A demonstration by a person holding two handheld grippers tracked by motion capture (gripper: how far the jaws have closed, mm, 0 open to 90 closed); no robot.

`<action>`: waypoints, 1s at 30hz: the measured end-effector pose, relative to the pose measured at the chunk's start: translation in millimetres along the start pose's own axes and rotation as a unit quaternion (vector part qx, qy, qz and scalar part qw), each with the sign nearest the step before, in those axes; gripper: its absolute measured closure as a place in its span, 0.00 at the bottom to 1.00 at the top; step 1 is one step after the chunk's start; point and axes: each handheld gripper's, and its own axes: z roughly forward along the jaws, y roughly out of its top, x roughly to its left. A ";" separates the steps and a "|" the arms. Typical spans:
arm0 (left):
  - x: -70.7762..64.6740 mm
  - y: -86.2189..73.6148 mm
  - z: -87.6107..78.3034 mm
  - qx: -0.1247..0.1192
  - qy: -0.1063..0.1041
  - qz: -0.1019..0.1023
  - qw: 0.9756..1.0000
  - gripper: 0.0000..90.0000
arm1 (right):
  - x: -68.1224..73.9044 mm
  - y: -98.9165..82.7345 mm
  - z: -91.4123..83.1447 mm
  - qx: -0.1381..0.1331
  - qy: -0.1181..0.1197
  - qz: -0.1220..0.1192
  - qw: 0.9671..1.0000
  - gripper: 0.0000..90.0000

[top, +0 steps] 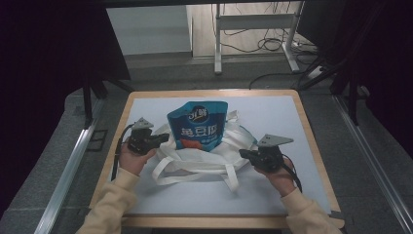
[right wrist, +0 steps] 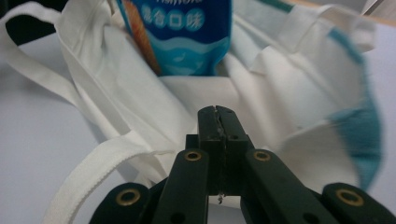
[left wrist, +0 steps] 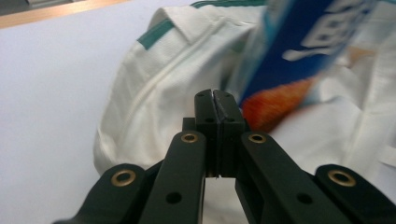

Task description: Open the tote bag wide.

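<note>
A blue snack pouch with white lettering stands upright in a white cloth tote bag at the middle of the table. My left gripper sits at the bag's left edge, pointing right toward the pouch, jaws shut with nothing between them. From the left gripper view the closed tips rest just in front of the bag's cloth, with the pouch beyond. My right gripper is at the bag's right edge, shut and empty. Seen along its own jaws, my right gripper aims at the bag's opening below the pouch.
The table's white mat is framed by a wooden rim. The bag's strap loops lie toward the front edge. Behind the table stand a desk frame and floor cables; dark curtains flank both sides.
</note>
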 end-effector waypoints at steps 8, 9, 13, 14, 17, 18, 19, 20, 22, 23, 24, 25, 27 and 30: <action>-7.4 -35.7 -32.3 -0.022 0.000 0.007 1.000 0.98 | -13.3 -5.4 -24.3 -0.022 -0.023 0.019 0.999 0.95; -7.0 -39.5 -36.9 -0.025 0.007 0.007 1.000 0.97 | -15.0 -6.9 -27.5 -0.025 -0.028 0.021 0.999 0.91; 1.4 -50.2 -49.8 -0.042 0.012 -0.014 0.999 0.80 | -21.7 -13.8 -44.9 -0.040 -0.060 0.021 0.997 0.69; 3.7 -52.9 -51.0 -0.044 0.016 -0.019 0.999 0.80 | -21.7 -13.8 -44.9 -0.040 -0.060 0.021 0.997 0.69; 10.4 -61.1 -52.4 -0.040 0.021 -0.025 0.999 0.75 | -27.4 -21.5 -54.2 -0.046 -0.071 0.027 0.996 0.62; 12.2 -63.6 -52.0 -0.038 0.020 -0.027 0.999 0.73 | -31.9 -26.4 -56.7 -0.047 -0.075 0.035 0.995 0.60; 13.3 -65.3 -51.5 -0.036 0.023 -0.029 0.999 0.69 | -33.8 -28.2 -57.0 -0.044 -0.079 0.038 0.995 0.58; 14.5 -68.1 -50.2 -0.035 0.029 -0.033 0.998 0.69 | -33.8 -28.2 -57.0 -0.044 -0.079 0.038 0.995 0.58; 15.8 -71.4 -47.3 -0.026 0.034 -0.036 0.998 0.64 | -41.8 -35.8 -54.8 -0.035 -0.090 0.048 0.994 0.54; 15.8 -71.4 -47.3 -0.026 0.034 -0.036 0.998 0.63 | -41.8 -35.8 -54.8 -0.035 -0.090 0.048 0.994 0.54; 15.5 -71.4 -46.5 -0.025 0.035 -0.035 0.998 0.63 | -44.5 -38.6 -53.1 -0.028 -0.093 0.053 0.994 0.53; 14.5 -71.5 -45.2 -0.023 0.035 -0.033 0.999 0.62 | -47.3 -41.6 -50.3 -0.023 -0.095 0.057 0.994 0.52; 14.1 -71.6 -44.4 -0.022 0.036 -0.031 0.999 0.61 | -47.7 -42.1 -48.8 -0.019 -0.095 0.057 0.994 0.51; 13.4 -71.8 -42.5 -0.019 0.038 -0.029 0.999 0.60 | -46.8 -41.9 -48.3 -0.019 -0.094 0.055 0.994 0.51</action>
